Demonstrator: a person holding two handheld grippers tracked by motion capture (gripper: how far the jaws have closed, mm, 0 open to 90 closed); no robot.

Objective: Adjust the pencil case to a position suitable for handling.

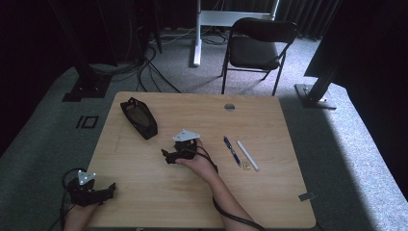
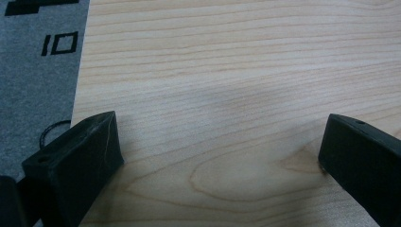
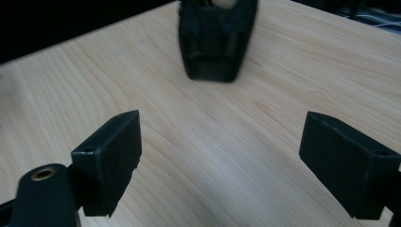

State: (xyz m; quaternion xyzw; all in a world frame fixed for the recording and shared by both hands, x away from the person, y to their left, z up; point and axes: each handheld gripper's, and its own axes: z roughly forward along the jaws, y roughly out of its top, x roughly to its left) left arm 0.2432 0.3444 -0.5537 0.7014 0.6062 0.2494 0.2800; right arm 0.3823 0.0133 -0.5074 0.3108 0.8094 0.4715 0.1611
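right gripper point(image 1: 169, 156) mid-table, jaws wide apart, empty, aimed at black pouch point(image 3: 215, 40) lying ahead toward far-left of table point(image 1: 144, 192). left gripper point(image 1: 108, 190) parked at near-left corner, likewise wide and empty. best to approach low, straddle pouch's narrow end squarely before closing.

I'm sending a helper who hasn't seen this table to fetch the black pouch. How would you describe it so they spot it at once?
Start at the wooden table and look to its far left corner. The black pouch lies there at a slant, long, soft and tapered, apart from everything else. The blue pen and white stick on the right side are thin and rigid.
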